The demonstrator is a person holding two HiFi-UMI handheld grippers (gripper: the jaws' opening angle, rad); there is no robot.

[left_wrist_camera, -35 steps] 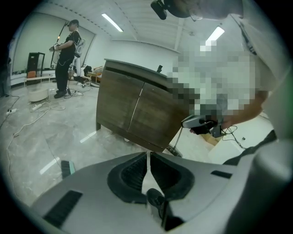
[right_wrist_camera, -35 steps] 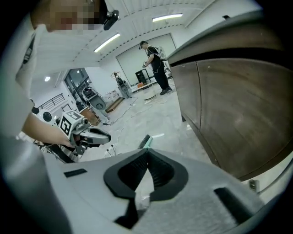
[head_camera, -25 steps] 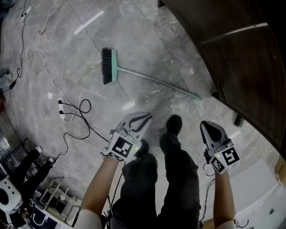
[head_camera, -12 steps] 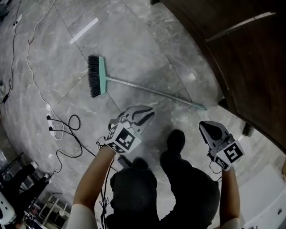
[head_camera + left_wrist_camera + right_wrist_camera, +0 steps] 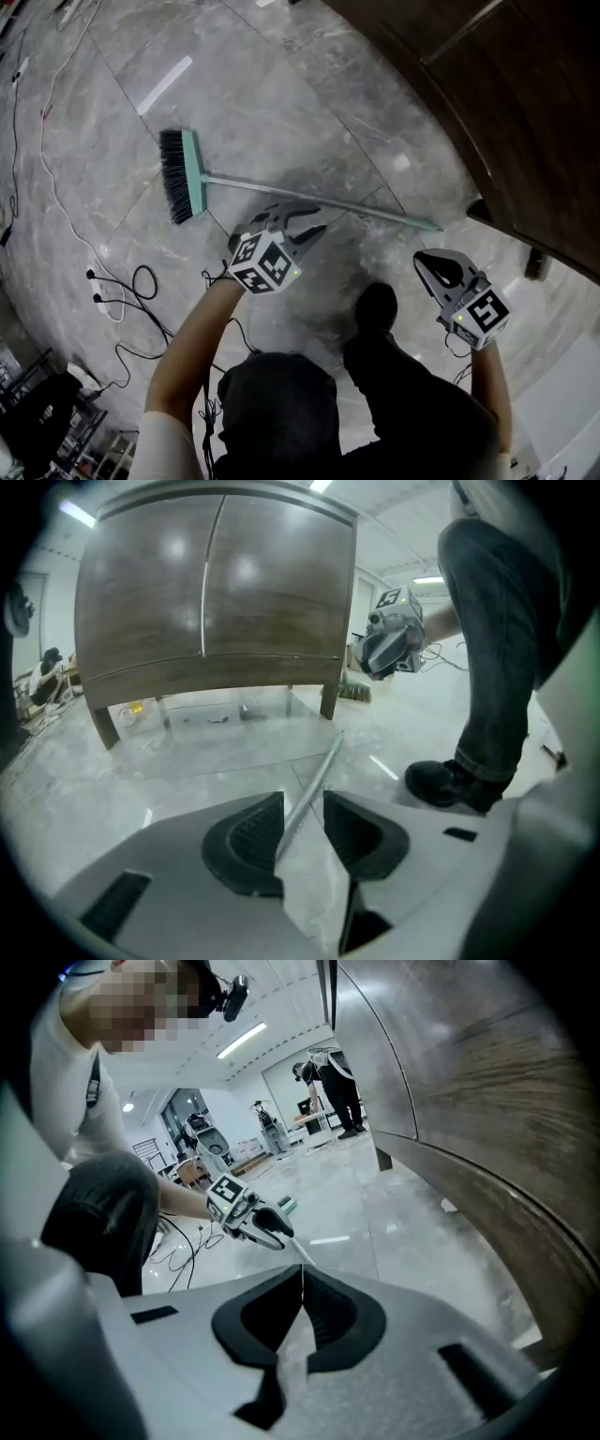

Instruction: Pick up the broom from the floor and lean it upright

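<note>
The broom (image 5: 234, 183) lies flat on the floor (image 5: 281, 103). Its head is a mint-green bar with black bristles. From it a thin grey handle runs across the head view, with a green tip near the cabinet (image 5: 525, 112).

The left tongs (image 5: 305, 225) hang over the handle's middle. Their jaws have just been opening, and in the left gripper view the left tongs (image 5: 302, 822) stand parted. The handle is seen in the gap with neither pad pressing on it. The right tongs (image 5: 441, 267) are beside the handle's tip, apart from it. The right gripper view shows the right tongs (image 5: 302, 1288) clenched on nothing.

The floor is glossy grey marbled tile with thin seams, and it mirrors a strip of ceiling light. Cables (image 5: 122, 291) trail across it on the left, well apart from the broom. A black shoe (image 5: 375, 305) is planted between the two tongs. The cabinet is dark brown wood with a curved front, raised on short legs. Beyond it the room is bright and white, and a second person (image 5: 333, 1087) stands far off.
</note>
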